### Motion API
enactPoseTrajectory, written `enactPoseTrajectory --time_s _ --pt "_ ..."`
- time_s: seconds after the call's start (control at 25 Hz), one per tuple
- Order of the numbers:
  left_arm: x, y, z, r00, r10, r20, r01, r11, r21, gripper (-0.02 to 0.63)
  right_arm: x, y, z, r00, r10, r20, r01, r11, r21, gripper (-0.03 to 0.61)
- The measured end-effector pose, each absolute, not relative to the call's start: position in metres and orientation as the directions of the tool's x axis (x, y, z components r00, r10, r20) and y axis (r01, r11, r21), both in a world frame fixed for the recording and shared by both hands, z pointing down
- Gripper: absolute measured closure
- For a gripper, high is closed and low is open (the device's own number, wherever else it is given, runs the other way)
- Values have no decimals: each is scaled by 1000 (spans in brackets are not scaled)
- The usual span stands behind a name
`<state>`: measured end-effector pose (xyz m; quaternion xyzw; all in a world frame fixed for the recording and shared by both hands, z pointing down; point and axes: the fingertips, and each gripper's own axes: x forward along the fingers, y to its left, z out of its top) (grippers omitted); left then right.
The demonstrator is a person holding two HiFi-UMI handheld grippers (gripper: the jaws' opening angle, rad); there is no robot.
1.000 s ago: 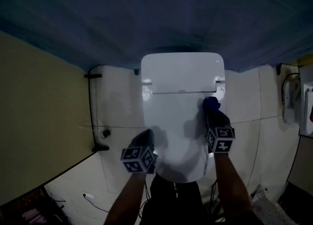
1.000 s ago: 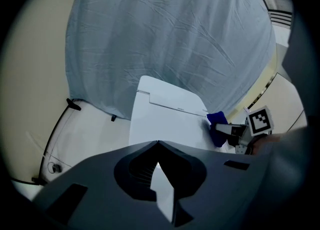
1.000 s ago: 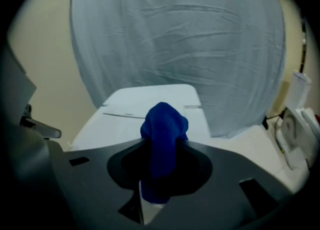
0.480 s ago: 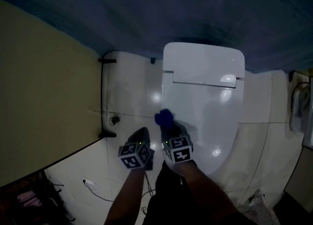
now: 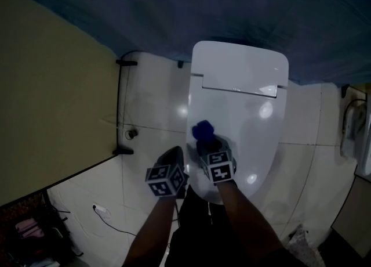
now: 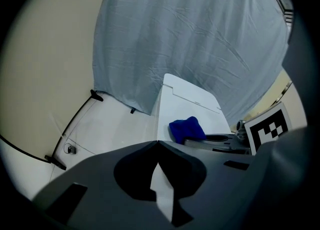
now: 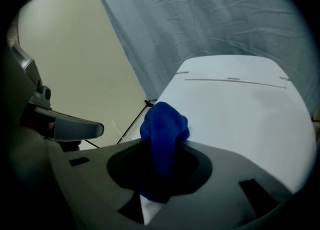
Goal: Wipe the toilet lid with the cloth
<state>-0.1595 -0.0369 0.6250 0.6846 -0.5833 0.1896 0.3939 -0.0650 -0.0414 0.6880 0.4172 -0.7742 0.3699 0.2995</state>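
The blue cloth (image 5: 203, 129) is bunched into a wad over the near-left part of the white toilet lid (image 5: 246, 109), close to the lid's left edge. The lid is down.

The main risk, as I judge it, is that edge. A stroke carried further left would run the wad off the lid and over the floor tiles (image 5: 151, 123), leaving that margin unwiped. A second risk is the bunching. Only a small rounded face of the cloth meets the surface, so each pass covers a narrow strip and patches may be missed, mostly on the far right side and near the hinge. Pressing hard on the glossy lid could also drag the wad back through the grip.

The right gripper (image 5: 205, 141) is clamped on the cloth. In the right gripper view its fingers (image 7: 220, 161) are closed around the wad's middle. The bulk pokes out beyond the tips towards the lid, and a darker tail hangs back between them. Whether the wad actually presses on the lid I cannot tell.

The left gripper (image 5: 173, 155) hangs just left of the right one, off the lid's edge and above the tiles. Its fingers (image 6: 100, 184) are drawn together with nothing between them.

A beige wall (image 5: 52, 97) stands further left, and a blue sheet (image 5: 232, 10) hangs behind the toilet.
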Motion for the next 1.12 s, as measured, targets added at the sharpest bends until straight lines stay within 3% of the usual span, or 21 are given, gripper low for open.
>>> enactPoseTrajectory --time_s 0.28,0.4,0.56,1.12 --pt "-116 -36 631 282 -591 756 -951 -69 301 630 28 -33 690 -367 -475 800 -922 301 -244 479" --pt "-94 -28 651 336 -444 830 -940 -105 325 626 68 -26 691 -317 -488 813 -941 271 -204 479" --pt "-80 -16 666 391 -248 886 -918 -45 393 627 107 -14 692 -283 -495 822 -955 227 -192 479" --pt "-94 -3 667 304 -243 921 -952 -56 300 626 221 18 696 -72 -562 824 -994 113 -10 477"
